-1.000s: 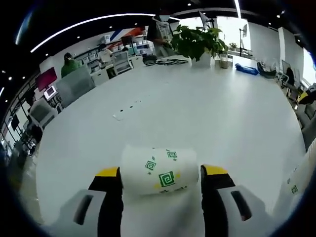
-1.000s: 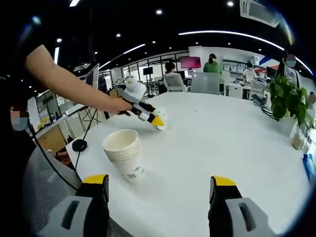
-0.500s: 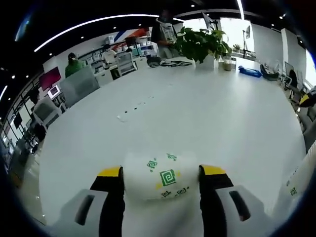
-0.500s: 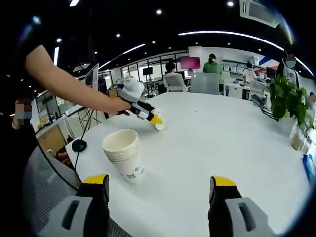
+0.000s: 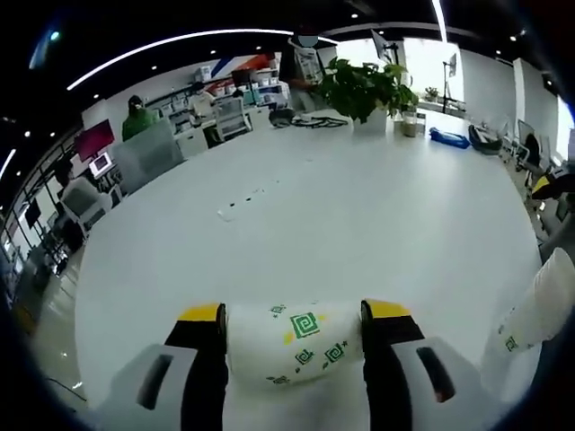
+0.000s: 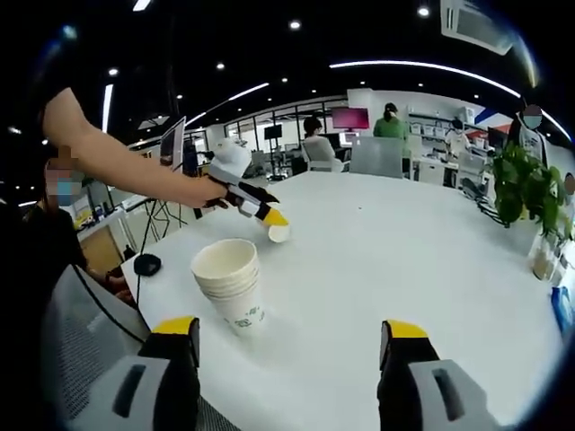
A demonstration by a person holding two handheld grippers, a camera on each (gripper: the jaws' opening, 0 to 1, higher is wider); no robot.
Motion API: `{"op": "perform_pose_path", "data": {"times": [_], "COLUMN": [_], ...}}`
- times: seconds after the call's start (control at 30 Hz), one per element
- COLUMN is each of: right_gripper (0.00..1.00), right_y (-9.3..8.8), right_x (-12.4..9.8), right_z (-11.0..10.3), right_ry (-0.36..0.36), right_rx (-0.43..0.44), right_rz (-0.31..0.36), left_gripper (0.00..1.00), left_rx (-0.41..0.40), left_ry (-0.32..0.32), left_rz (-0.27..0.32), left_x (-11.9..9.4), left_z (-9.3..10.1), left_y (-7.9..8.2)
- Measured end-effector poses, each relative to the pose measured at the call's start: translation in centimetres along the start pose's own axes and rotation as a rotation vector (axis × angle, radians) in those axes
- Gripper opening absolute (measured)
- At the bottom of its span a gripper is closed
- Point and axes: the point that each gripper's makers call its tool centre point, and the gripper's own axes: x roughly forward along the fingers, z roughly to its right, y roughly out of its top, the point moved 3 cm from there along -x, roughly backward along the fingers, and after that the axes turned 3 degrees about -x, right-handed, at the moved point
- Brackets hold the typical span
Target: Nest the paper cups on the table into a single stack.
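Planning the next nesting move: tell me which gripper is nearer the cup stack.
Left. The left gripper, holding a cup, hovers just beyond the cup stack; the right gripper is open, farther back.

Cup stack cut off at left gripper view's right edge, rim unseen. Held cup: mouth and base hidden btwn jaws. Far cup too small for print detail.

1. Your right gripper: jaws spread wide at the frame bottom, nothing between them.
2. Cup stack stands upright on the white table, left of centre.
3. Upper left: your left gripper clamps a single cup, lifted off the table.
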Motion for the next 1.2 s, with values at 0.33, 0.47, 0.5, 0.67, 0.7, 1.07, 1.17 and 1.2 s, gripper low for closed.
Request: {"op": "perform_pose_path", "data": {"times": [0.33, 0.47, 0.5, 0.67, 0.7, 1.07, 1.17, 1.2], "right_gripper": [0.82, 0.82, 0.82, 0.82, 0.82, 0.78, 0.77, 0.77], "right_y": [0.4, 0.7, 0.9, 1.7, 1.8, 4.2, 4.9, 5.0], "right_x": [-0.2, -0.2, -0.2, -0.4, -0.4, 0.0, 0.2, 0.3], "right_z": [-0.3, -0.7, -0.8, -0.9, -0.8, -3.2, -4.1, -4.2], "right_ry": [0.012, 0.023, 0.025, 0.026, 0.024, 0.078, 0.099, 0.103], "right_rx": [-0.009, -0.026, -0.031, -0.030, -0.028, -0.050, -0.069, -0.071], "right_rz": [0.023, 0.029, 0.034, 0.060, 0.064, 0.101, 0.106, 0.108], "left_gripper": [0.59, 0.59, 0.59, 0.59, 0.59, 0.59, 0.59, 0.59], "left_rx": [0.007, 0.003, 0.000, 0.003, 0.003, -0.011, -0.013, -0.010], "left_ry": [-0.019, -0.025, -0.024, -0.019, -0.019, -0.025, -0.031, -0.032], "left_rz": [0.031, 0.038, 0.045, 0.055, 0.059, 0.074, 0.087, 0.091], "left_x": [-3.1, -4.4, -4.9, -6.7, -7.0, -11.3, -12.4, -12.7], "left_z": [1.4, 2.0, 2.2, 3.0, 3.2, 6.0, 6.7, 7.0], "left_y": [0.0, 0.2, 0.3, 0.7, 0.7, 1.4, 1.8, 2.0]}}
